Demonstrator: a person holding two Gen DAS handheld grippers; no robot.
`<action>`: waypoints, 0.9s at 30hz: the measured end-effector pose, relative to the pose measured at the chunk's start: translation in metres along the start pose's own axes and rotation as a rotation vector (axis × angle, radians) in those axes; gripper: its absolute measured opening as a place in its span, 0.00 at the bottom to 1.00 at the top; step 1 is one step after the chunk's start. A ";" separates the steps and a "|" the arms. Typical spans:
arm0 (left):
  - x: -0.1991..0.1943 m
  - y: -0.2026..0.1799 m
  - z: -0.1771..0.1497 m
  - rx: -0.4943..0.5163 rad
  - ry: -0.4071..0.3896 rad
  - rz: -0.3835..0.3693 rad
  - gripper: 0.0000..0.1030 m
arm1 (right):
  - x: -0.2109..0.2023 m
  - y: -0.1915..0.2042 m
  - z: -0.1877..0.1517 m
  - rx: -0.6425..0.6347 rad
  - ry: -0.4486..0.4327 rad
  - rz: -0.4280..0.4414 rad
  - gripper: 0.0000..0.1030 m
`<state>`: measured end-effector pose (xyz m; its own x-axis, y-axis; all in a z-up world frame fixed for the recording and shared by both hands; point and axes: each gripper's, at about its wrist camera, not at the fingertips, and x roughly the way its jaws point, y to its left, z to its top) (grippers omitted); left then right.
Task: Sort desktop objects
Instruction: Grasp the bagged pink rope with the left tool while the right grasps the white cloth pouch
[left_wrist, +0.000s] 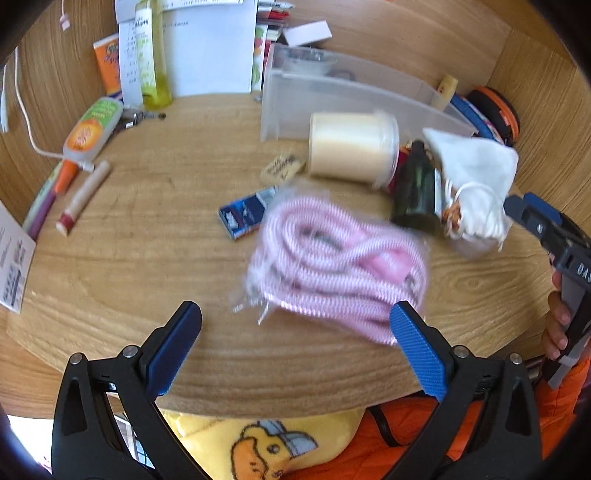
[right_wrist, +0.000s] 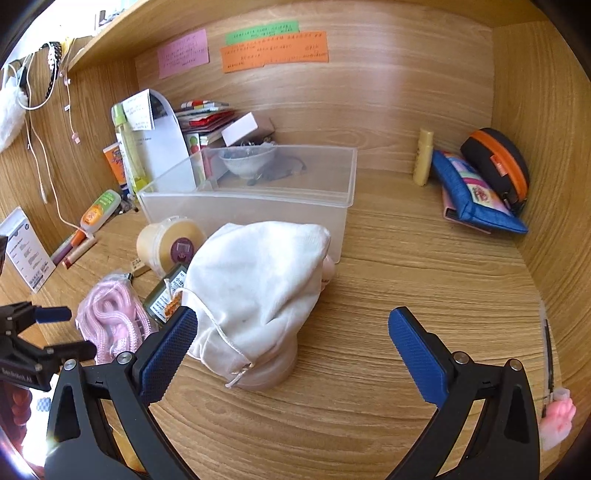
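1. Wood-grain laminate covers the table (left_wrist: 129, 266) and the walls around it.
2. The left gripper (left_wrist: 295, 332) is seen spread wide and empty, angled down over the table's near edge.
3. A coiled pink cable (left_wrist: 332, 258) in a clear wrapper lies on the table just beyond that gripper, at about 1 o'clock from its midpoint; its near edge is overlapped in view by the right-hand blue pad, though contact cannot be told.
4. A small blue box (left_wrist: 245, 216) is found at 10 o'clock from the cable, just beside it.
5. The right gripper (right_wrist: 293, 347) is likewise released, with nothing clamped.
6. A white drawstring pouch (right_wrist: 258, 284) draped over a pale container stands on the table between its pads, nearer the left-hand pad.
7. A clear plastic bin (right_wrist: 258, 206) is seen at 12 o'clock behind the pouch, and a cream jar (right_wrist: 170, 243) lies on its side at 10 o'clock.
8. A blue pouch (right_wrist: 476, 199) and an orange-trimmed case (right_wrist: 498, 162) are propped at 2 o'clock.
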<state>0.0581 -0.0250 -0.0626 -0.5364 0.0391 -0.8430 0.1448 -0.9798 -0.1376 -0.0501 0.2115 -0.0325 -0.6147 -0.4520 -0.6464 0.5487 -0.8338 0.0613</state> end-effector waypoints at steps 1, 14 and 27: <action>0.000 -0.001 -0.002 0.000 0.003 0.000 1.00 | 0.002 -0.001 0.000 -0.002 0.005 0.005 1.00; 0.013 -0.022 0.013 0.048 0.030 -0.084 1.00 | 0.021 0.000 0.005 -0.030 0.043 0.063 1.00; 0.030 -0.052 0.027 0.246 0.041 -0.126 1.00 | 0.047 0.001 0.012 0.004 0.116 0.215 0.72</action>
<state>0.0118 0.0216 -0.0664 -0.5025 0.1664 -0.8484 -0.1295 -0.9847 -0.1164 -0.0852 0.1855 -0.0541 -0.4150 -0.5798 -0.7012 0.6573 -0.7239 0.2096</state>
